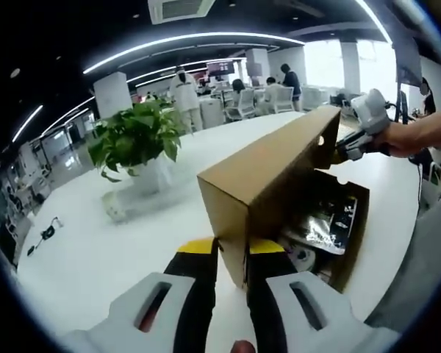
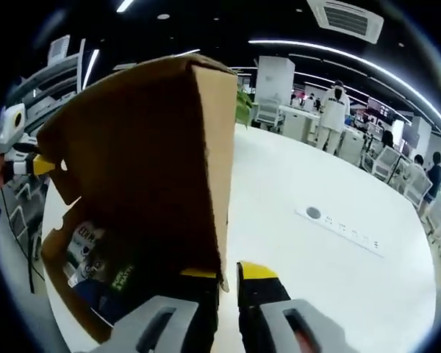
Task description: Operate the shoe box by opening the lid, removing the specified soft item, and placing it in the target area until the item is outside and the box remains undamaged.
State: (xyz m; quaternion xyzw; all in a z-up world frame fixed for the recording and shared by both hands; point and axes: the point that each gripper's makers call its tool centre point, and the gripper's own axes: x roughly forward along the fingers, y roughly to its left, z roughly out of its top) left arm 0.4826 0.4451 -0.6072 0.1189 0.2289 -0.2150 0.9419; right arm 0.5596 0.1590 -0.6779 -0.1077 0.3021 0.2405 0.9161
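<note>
The brown cardboard shoe box (image 1: 331, 243) sat on the white table (image 1: 95, 243) with its hinged cardboard lid (image 1: 272, 165) raised upright. The left gripper (image 1: 234, 257) pinched one front corner of the lid between its yellow-tipped jaws; the right gripper (image 2: 228, 276) pinched the opposite corner in the same manner. A dark soft item in glossy plastic wrap (image 1: 327, 220) lay inside the box. A green potted plant (image 1: 136, 143) stood on the table near the box.
</note>
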